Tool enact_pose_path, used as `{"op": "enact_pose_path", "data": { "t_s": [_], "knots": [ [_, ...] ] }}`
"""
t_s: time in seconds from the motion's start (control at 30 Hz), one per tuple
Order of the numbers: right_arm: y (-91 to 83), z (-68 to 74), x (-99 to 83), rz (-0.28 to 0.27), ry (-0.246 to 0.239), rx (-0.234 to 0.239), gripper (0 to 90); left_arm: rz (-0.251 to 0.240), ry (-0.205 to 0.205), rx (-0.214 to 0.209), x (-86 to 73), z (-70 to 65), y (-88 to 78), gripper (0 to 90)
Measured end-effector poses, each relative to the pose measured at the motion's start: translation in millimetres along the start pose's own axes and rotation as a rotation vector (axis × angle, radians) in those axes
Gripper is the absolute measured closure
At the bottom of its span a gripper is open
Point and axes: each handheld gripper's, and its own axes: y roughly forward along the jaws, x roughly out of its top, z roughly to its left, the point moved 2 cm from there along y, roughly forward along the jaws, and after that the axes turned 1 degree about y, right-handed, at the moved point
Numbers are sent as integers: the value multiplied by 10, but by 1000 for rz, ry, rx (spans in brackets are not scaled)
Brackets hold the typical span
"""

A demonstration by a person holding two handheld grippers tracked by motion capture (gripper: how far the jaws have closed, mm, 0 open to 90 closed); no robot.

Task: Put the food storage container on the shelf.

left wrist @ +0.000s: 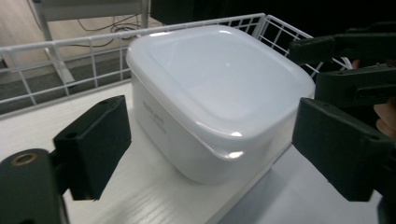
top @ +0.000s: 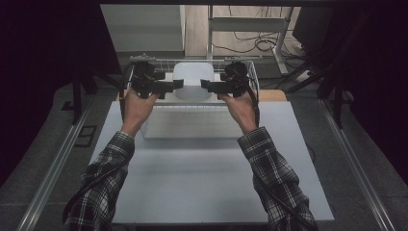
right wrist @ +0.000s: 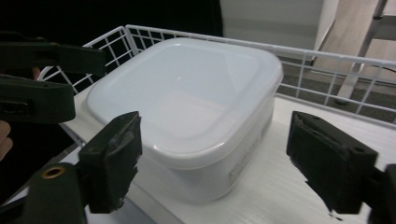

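A white square container [top: 192, 79] with a smooth lid stands inside a white wire basket [top: 159, 62], on a white board [left wrist: 140, 196]. My left gripper [top: 177, 84] points at its left side and my right gripper [top: 206, 85] at its right side. In the left gripper view the container [left wrist: 215, 93] sits between the spread jaws of the left gripper [left wrist: 217, 149], with a gap on each side. In the right gripper view the jaws of the right gripper [right wrist: 224, 163] likewise straddle the container [right wrist: 187, 102] without pressing it. Both grippers are open.
The basket's wire walls [left wrist: 70, 60] [right wrist: 327, 70] rise close behind and beside the container. A white box [top: 192, 125] lies in front of the basket on the pale table [top: 207, 178]. A table frame and cables [top: 255, 43] stand on the floor beyond.
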Motion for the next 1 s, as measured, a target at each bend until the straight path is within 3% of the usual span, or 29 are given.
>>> {"op": "enact_pose_path", "data": {
  "t_s": [0.1, 0.2, 0.73, 1.0],
  "knots": [
    [0, 17, -22, 1, -6, 12, 126, 9, 19, -21, -33, -18, -25, 69],
    [3, 45, -61, 17, -41, 19, 81, 23, 54, -35, -95, -52, -56, 59],
    [-94, 102, -227, 53, -88, 33, 46, 43, 47, -85, -339, -102, -84, 52],
    [-159, 160, -346, 69, -130, 35, 37, 61, 87, -86, -460, -188, -137, 58]
  ]
}}
